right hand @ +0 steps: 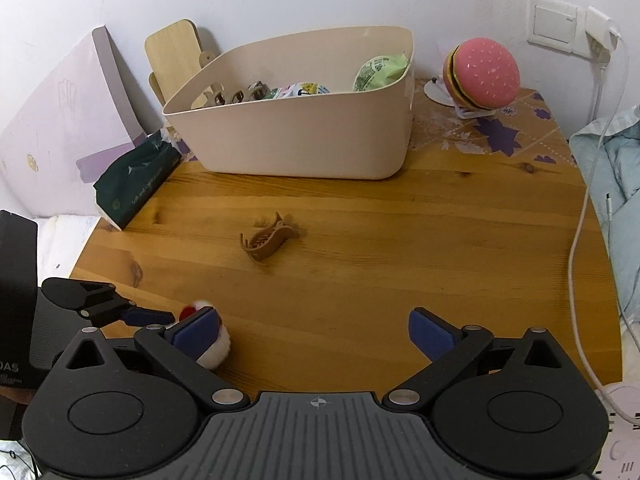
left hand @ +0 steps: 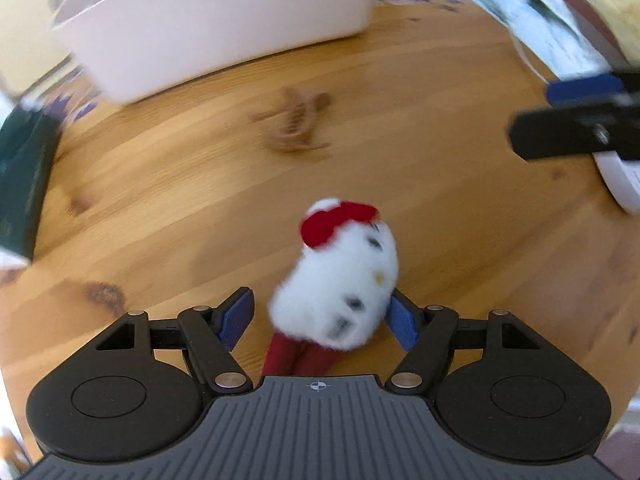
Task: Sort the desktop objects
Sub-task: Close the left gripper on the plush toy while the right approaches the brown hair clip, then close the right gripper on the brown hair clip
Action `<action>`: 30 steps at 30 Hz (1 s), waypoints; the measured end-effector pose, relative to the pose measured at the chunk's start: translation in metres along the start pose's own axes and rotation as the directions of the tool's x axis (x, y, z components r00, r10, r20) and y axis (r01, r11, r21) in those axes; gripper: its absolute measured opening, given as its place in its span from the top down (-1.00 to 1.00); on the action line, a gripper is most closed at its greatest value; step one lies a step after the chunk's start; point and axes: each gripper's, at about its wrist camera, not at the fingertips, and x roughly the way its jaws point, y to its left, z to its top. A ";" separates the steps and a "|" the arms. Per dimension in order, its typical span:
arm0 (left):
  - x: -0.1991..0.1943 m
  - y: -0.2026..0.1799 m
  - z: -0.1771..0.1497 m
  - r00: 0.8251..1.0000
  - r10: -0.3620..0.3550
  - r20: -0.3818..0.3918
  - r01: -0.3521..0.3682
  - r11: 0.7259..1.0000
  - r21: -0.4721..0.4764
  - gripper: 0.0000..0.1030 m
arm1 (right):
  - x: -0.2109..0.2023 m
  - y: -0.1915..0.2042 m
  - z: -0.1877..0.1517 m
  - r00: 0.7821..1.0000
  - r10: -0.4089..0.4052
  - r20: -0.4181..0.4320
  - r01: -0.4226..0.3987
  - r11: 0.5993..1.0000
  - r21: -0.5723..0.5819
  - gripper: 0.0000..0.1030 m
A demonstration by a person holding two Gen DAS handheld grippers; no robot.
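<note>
Your left wrist view is smeared by motion blur: the plush toy point(left hand: 340, 276), the hair clip point(left hand: 296, 120) and the bin point(left hand: 224, 28) all have soft, streaked edges, while the gripper body at the bottom stays sharp. Your right wrist view is crisp by comparison, with even, soft indoor light and only faint shadows under the bin point(right hand: 304, 136) and the clip point(right hand: 266, 242). Both views bow the wooden table point(right hand: 400, 260) strongly toward the edges, and the corners fall off dark. You get no harsh glare anywhere.

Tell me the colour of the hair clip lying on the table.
Tan brown hair clip, clearest in the right wrist view.
</note>
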 end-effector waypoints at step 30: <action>0.005 0.078 0.015 0.989 0.145 0.035 -0.122 0.919 -0.374 -0.41 | 0.117 0.033 0.061 0.998 -0.043 -0.053 0.045 0.998 0.043 -0.86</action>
